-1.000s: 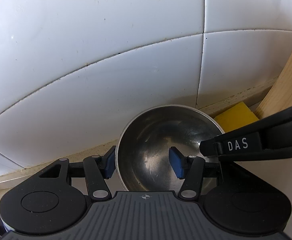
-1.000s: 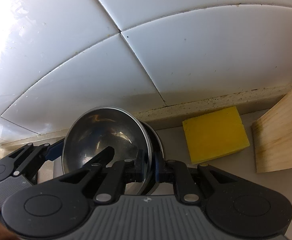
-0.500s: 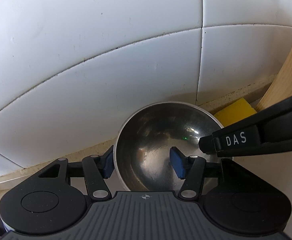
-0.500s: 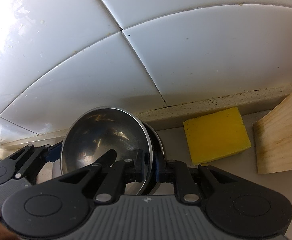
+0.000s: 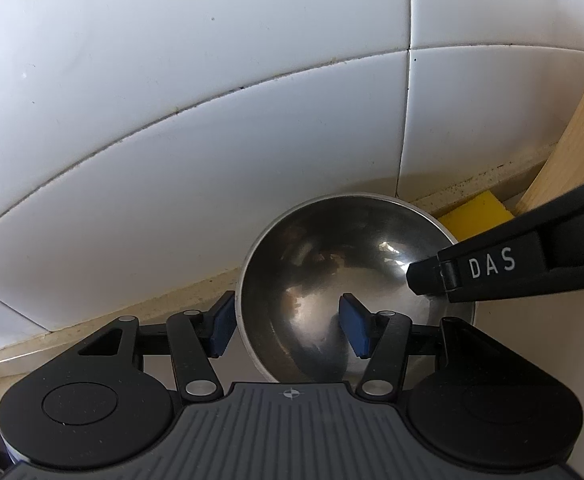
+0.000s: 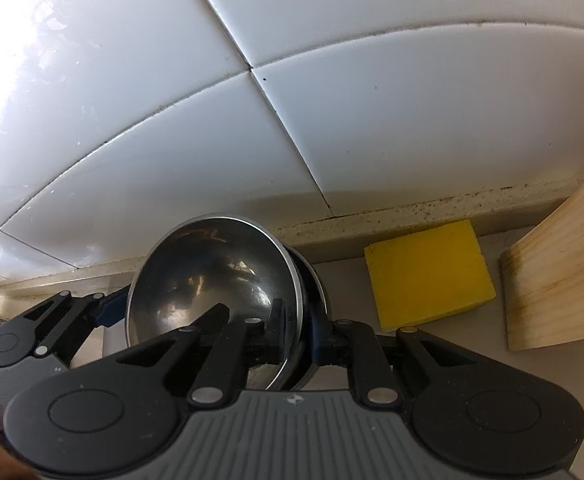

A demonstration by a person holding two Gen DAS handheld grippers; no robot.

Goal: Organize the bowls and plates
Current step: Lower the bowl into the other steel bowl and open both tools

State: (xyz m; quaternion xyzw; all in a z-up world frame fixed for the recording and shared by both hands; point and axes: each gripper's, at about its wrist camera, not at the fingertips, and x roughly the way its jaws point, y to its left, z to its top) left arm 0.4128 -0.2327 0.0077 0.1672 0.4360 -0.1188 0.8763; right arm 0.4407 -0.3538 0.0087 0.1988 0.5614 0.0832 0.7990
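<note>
You have the round stainless-steel bowl (image 6: pixel 208 284) raised near the white tiled wall (image 5: pixel 212 120), right gripper (image 6: pixel 295 330) jaws clenched on its rim, left gripper (image 5: pixel 288 324) jaws straddling the opposite rim unpressed; next, set it onto the table.

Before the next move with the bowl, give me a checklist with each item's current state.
1. Right hand-held gripper clamped on the bowl rim: ok.
2. Left hand-held gripper straddling the opposite rim, one pad inside and one outside: ok.
3. Left hand-held gripper closed on the rim: not ok, jaws open.
4. Sponge and wooden board clear of the bowl: ok, both apart on the right.
5. Bowl lifted off the counter: cannot tell, its base is hidden.
6. Only one bowl in the grip: cannot tell, a second rim shows behind it in the right wrist view.
</note>
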